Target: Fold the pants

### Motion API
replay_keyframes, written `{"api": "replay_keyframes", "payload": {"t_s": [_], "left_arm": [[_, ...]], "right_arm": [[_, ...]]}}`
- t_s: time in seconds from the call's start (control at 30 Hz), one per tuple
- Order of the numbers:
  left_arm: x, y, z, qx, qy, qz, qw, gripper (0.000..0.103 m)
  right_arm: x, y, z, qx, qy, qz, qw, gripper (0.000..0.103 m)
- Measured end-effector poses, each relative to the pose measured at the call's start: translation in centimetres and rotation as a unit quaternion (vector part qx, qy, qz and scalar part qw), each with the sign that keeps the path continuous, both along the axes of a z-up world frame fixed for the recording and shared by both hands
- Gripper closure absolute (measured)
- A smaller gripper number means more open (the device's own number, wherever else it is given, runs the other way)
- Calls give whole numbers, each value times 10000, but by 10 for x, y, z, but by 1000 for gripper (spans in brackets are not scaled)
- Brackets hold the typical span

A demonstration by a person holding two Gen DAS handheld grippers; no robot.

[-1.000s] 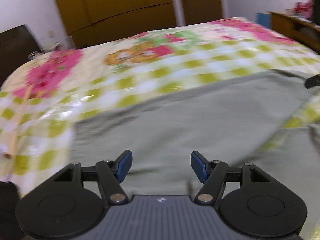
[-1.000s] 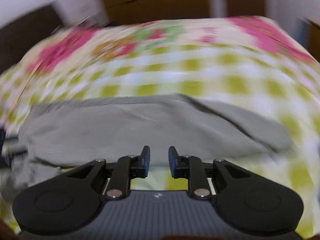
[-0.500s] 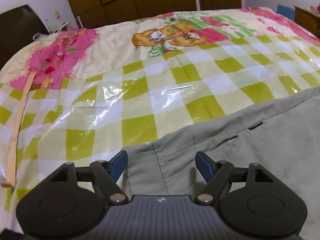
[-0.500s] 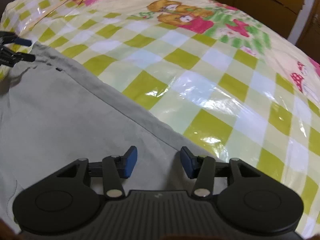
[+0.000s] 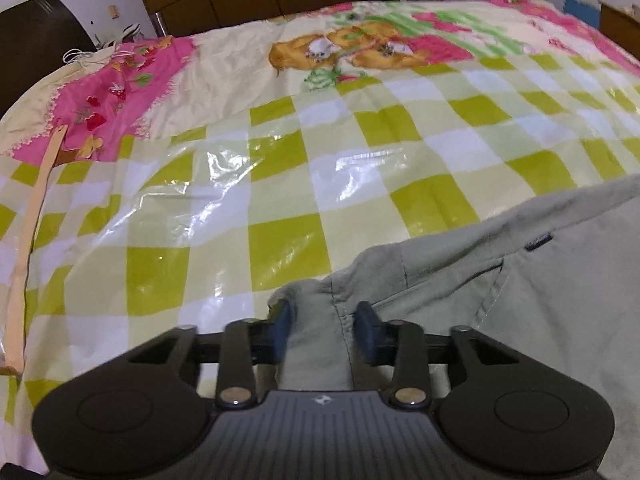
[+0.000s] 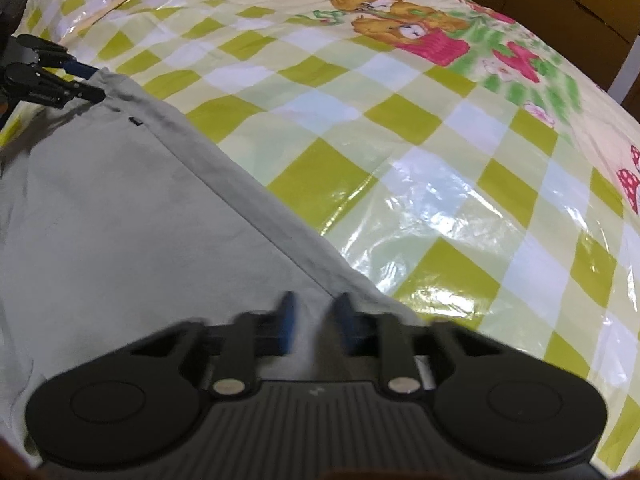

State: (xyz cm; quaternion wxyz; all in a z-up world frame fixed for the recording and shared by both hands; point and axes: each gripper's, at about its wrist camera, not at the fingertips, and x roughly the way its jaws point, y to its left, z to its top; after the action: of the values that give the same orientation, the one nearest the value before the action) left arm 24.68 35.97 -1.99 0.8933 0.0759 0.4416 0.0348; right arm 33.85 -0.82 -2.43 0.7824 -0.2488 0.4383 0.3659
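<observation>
Left claw pinches a corner of the pants; right claw grips the same hem on the bed; lift both evenly, taut.

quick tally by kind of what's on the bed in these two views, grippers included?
Garments: 1, grey-green cotton pants
Grippers: 2, black left gripper and black right gripper, each closing on the pants' edge
Covers: 1, glossy green-checked bedspread with bear print
Strips: 1, long pale orange strip at the bed's left edge
Total: 5
</observation>
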Motion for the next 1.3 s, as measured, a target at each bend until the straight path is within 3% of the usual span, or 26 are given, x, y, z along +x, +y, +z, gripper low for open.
{"api": "replay_keyframes", "payload": {"t_s": [0.13,0.37,0.6,0.83,0.9,1.0,1.07,1.1,1.13,1.17,1.23,1.3], "left_arm": [[-6,-2,7,-59,-136,-16,9999,78],[-35,-5,37,-211,-474,-39,9986,81],[-68,-24,51,-211,-402,-234,9987,87],[-96,-35,66,-286,-521,-429,9973,87],[-90,-31,63,-425,-441,-474,9970,87],[-70,-20,54,-497,-389,-533,9966,84],[-59,-12,49,-475,-397,-548,9966,79],[-52,-7,46,-471,-391,-576,9965,69],[-44,-2,42,-458,-336,-618,9965,51],[-36,2,37,-388,-295,-642,9967,43],[-23,7,26,-125,-187,-599,9980,38],[-11,15,15,-209,-51,-507,9985,37]], "right_arm": [[-7,4,6,34,-69,-29,10000,102],[-36,-7,48,513,-267,-63,9983,103],[-69,-17,82,801,-342,-39,9962,103],[-71,8,65,384,-591,343,9969,98],[-60,21,52,228,-629,402,9970,91],[-33,39,33,270,-521,439,9973,83],[-18,49,24,204,-468,479,9975,64],[-12,53,19,168,-481,560,9971,61],[-8,55,15,130,-461,672,9966,56],[-4,58,11,83,-384,783,9962,52],[3,63,1,-62,-218,906,9956,48],[5,63,-5,-67,-155,932,9955,48]]}}
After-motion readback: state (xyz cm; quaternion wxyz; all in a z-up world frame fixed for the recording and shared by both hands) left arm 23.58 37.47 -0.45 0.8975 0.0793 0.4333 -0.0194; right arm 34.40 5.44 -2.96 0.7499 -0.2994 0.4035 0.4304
